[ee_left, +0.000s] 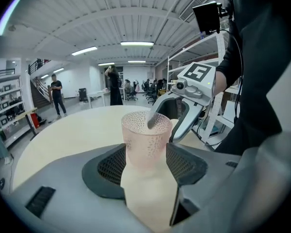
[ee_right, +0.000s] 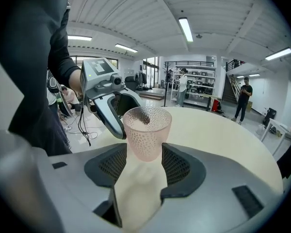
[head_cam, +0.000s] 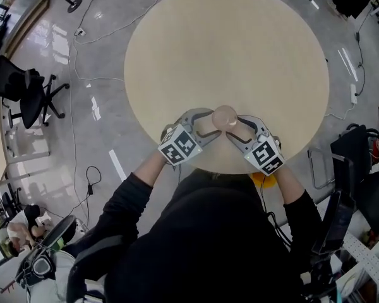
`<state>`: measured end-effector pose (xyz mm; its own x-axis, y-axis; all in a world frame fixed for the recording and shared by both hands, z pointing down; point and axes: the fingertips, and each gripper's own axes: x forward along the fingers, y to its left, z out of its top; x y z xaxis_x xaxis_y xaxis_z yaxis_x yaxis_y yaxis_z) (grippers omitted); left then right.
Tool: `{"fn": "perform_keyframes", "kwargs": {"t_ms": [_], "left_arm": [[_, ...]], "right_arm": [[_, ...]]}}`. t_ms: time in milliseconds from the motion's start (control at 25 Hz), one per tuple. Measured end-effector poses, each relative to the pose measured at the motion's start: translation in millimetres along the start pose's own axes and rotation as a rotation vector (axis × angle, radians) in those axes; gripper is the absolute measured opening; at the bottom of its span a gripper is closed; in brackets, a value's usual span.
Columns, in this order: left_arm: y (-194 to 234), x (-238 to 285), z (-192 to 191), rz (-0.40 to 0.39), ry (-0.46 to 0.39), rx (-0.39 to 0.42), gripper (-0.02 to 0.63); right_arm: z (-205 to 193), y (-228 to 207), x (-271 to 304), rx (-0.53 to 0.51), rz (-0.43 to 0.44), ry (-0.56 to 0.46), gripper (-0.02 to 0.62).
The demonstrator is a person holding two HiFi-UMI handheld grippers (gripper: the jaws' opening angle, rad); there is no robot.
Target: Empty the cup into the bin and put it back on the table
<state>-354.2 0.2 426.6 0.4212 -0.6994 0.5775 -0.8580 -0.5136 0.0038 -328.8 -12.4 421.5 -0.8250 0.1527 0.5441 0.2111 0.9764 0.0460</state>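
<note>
A pink, dimpled, see-through cup (head_cam: 225, 115) stands upright on the round wooden table (head_cam: 227, 49), close to its near edge. My left gripper (head_cam: 210, 124) comes in from the left and my right gripper (head_cam: 237, 128) from the right, and both are shut on the cup. In the left gripper view the cup (ee_left: 145, 140) fills the gap between the black pads, with a right gripper finger (ee_left: 186, 120) behind it. The right gripper view has the cup (ee_right: 146, 135) wedged between its pads and a left gripper finger (ee_right: 109, 113) beyond. I see nothing loose inside the cup.
A yellow object (head_cam: 263, 180) peeks out below the table edge by my right wrist. A black office chair (head_cam: 25, 90) and floor cables lie to the left, dark equipment (head_cam: 360, 163) to the right. People stand far off (ee_right: 242, 98).
</note>
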Motion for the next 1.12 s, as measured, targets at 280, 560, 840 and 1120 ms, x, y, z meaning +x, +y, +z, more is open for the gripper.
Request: {"fn": "perform_keyframes", "kwargs": {"t_ms": [280,560,840,1120], "left_arm": [[12.9,20.0,-21.9,0.004,0.091,0.006,0.275],[17.8,31.8,-48.2,-0.018,0.160,-0.010,0.275],[16.7,37.8,-58.9,-0.044,0.206,-0.013,0.275],[25.0,36.8,-60.7,-0.049,0.206,-0.036,0.275]], "right_arm": [[-20.1,-10.9,21.2,0.005,0.027,0.054,0.235],[-33.9,-10.5,39.3,0.014,0.042,0.116,0.235],[-47.5,-8.2,46.8,0.069,0.048,0.146,0.233],[-44.3,-11.5,54.5,0.107,0.051,0.145,0.233]]}}
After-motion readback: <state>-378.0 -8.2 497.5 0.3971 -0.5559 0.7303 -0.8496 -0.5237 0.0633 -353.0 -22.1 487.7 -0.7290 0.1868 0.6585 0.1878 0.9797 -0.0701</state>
